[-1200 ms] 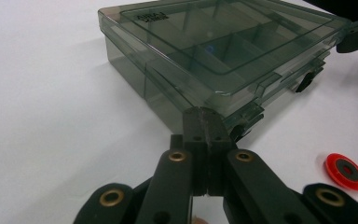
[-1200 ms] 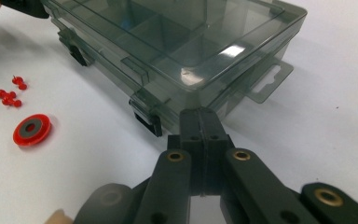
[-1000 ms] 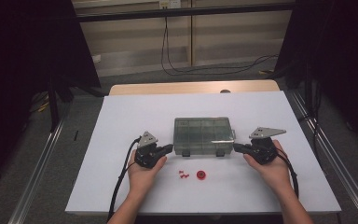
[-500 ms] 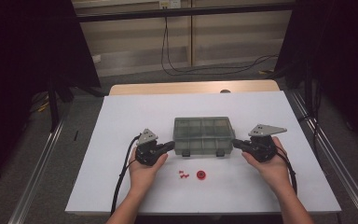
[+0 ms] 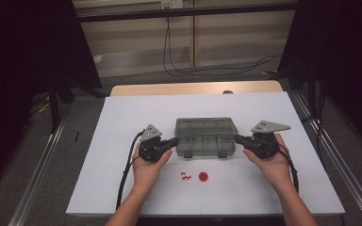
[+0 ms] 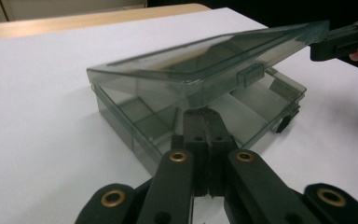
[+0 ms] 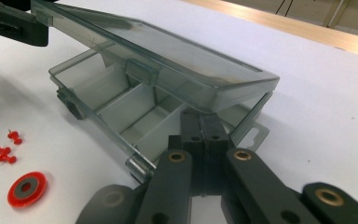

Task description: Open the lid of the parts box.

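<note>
Both claws were pressed together with nothing pinched between them. The left gripper [image 5: 174, 141] had its closed tips wedged under the near left corner of the smoky plastic box [image 5: 206, 137], and the right gripper [image 5: 238, 138] did the same at the opposite end. So the box sat right between the two tips, touching both, with its lid [image 6: 205, 63] propped up a crack on the side facing the person.

What I'd worry about: the lid was only resting on those thin closed tips, not gripped. If either hand had slipped outward or lifted unevenly, it probably would have snapped shut or twisted on its hinge. The box looked light too, so pushing in from one side harder than the other could have skated it across the sheet, or tipped the whole base up instead of opening it. The empty compartments [image 7: 121, 105] at least meant nothing to spill.

Just behind the left claw's tips, toward the person, lay some red pushpins [image 5: 185, 176] and a red ring-shaped disc [image 5: 203, 176]. A dropped box could have scattered them.

The surface was a plain white sheet [image 5: 122, 122] over a wooden tabletop [image 5: 193, 88], smooth and slippery-looking. The room around was dim, with dark curtains [image 5: 33, 52], a metal rail [image 5: 37, 183] along the floor and cables [image 5: 179, 52] hanging against the back wall.
</note>
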A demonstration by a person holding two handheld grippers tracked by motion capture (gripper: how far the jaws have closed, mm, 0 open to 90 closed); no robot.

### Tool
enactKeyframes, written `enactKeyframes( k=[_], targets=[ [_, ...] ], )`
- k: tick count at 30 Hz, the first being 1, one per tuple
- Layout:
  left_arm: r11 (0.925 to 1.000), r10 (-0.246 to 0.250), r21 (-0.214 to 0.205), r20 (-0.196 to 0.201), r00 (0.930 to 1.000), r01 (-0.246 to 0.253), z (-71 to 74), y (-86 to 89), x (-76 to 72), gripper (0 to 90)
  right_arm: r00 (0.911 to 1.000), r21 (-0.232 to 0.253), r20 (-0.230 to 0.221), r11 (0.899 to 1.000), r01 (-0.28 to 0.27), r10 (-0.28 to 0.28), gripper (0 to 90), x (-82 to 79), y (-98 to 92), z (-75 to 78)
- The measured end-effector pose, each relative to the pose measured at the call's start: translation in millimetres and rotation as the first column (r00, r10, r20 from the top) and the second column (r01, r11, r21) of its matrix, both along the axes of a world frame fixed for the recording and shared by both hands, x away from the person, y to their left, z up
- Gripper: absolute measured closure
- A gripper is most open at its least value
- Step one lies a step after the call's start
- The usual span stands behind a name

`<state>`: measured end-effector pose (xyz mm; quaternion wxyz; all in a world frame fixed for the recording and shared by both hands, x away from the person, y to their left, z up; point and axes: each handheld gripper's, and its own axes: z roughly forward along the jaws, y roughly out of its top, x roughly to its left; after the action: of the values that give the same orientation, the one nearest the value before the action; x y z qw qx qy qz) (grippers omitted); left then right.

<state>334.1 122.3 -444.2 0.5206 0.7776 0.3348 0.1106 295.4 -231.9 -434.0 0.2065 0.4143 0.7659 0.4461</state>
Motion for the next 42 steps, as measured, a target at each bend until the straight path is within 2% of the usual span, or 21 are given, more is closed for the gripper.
enactKeyframes(
  k=[6, 12, 16, 21, 27, 29, 30, 33, 34, 38, 39, 40, 42],
  targets=[
    [1.0, 0.007, -0.005, 0.017, 0.9998, -0.007, 8.2, -4.9, 4.8, 90.0, 0.9997, 0.01, 0.024, 1.0, 0.003, -0.003, 90.0, 3.3, 2.2, 5.3],
    [0.9998, 0.016, -0.014, 0.026, 0.9995, -0.016, 10.3, -7.3, 8.6, 90.0, 0.9994, 0.011, 0.035, 1.0, 0.003, -0.004, 90.0, 7.6, 5.3, 10.6],
    [0.9996, 0.027, -0.013, 0.03, 0.9992, -0.027, 10.7, -7.2, 11.9, 90.0, 0.9994, 0.03, 0.035, 1.0, 0.005, -0.006, 90.0, 9.7, 7.7, 12.8],
    [0.9982, 0.047, -0.04, 0.039, 0.9981, -0.046, 15.4, -9.1, 14.8, 90.0, 0.9987, 0.035, 0.047, 0.999, 0.02, -0.021, 90.0, 14.2, 10.7, 16.1],
    [0.9971, 0.053, -0.06, 0.074, 0.9958, -0.048, 22.9, -12.0, 17.0, 90.0, 0.9971, 0.045, 0.066, 0.998, 0.036, -0.039, 90.0, 18.4, 13.6, 22.5],
    [0.9973, 0.059, -0.05, 0.087, 0.9945, -0.054, 25.0, -12.0, 17.8, 90.0, 0.9973, 0.049, 0.064, 0.998, 0.034, -0.037, 90.0, 19.8, 15.3, 24.7],
    [0.9972, 0.062, -0.048, 0.085, 0.9944, -0.059, 25.9, -11.5, 18.1, 90.0, 0.9971, 0.046, 0.068, 0.998, 0.033, -0.036, 90.0, 20.7, 16.3, 25.6],
    [0.9949, 0.074, -0.073, 0.079, 0.9941, -0.069, 27.9, -9.1, 20.3, 90.0, 0.9975, 0.047, 0.062, 0.998, 0.031, -0.034, 90.0, 23.5, 18.3, 27.8],
    [0.9949, 0.08, -0.068, 0.083, 0.9933, -0.075, 29.2, -8.1, 20.2, 89.3, 0.9974, 0.051, 0.064, 0.998, 0.03, -0.033, 90.0, 24.6, 18.5, 28.5],
    [0.9918, 0.119, -0.061, 0.131, 0.9842, -0.112, 30.8, -5.5, 17.7, 80.0, 0.9965, 0.057, 0.072, 0.998, 0.04, -0.044, 90.0, 28.6, 17.1, 32.4],
    [0.9913, 0.126, -0.056, 0.138, 0.9825, -0.119, 30.4, -5.1, 17.8, 75.3, 0.9964, 0.059, 0.068, 0.997, 0.045, -0.049, 90.0, 29.4, 17.1, 33.2],
    [0.9904, 0.132, -0.059, 0.139, 0.9814, -0.125, 29.7, -4.6, 18.0, 69.8, 0.9961, 0.058, 0.073, 0.997, 0.046, -0.051, 90.0, 30.5, 16.7, 33.7],
    [0.9853, 0.157, -0.085, 0.107, 0.9818, -0.148, 28.4, -4.2, 21.3, 54.1, 0.9962, 0.053, 0.07, 0.997, 0.048, -0.052, 90.0, 32.9, 17.1, 34.2]
  ],
)
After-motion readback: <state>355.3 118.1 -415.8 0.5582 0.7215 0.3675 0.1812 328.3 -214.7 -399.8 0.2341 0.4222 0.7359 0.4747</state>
